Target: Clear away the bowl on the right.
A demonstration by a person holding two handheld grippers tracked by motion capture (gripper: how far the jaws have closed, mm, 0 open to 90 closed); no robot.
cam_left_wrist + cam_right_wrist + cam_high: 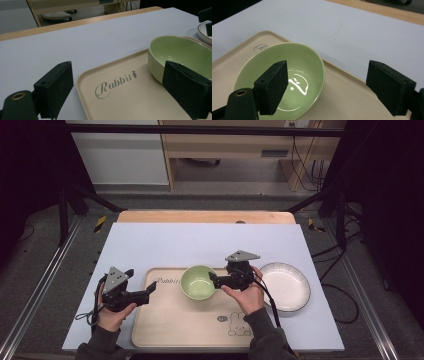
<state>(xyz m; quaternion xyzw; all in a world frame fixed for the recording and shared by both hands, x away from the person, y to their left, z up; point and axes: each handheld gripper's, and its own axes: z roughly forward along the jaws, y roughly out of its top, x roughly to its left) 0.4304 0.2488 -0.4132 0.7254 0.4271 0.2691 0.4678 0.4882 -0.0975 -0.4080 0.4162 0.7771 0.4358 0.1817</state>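
The green bowl (198,282) sits near the tray's (165,330) far edge; it looks glazed, rigid, slippery and breakable. Best pinched across its thin rim. The right gripper (216,281) stands spread beside that rim, holding nothing; the left gripper (150,291) is spread too.

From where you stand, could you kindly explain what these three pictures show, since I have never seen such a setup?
A person sits at a table with a hand-held two-jaw gripper in each hand. One picture looks down from above; the other two come from cameras riding on each gripper. On the table lies a beige tray carrying a green bowl, with a white plate beside it. The left gripper is open over the tray's edge. The right gripper stands open at the bowl's rim, holding nothing.
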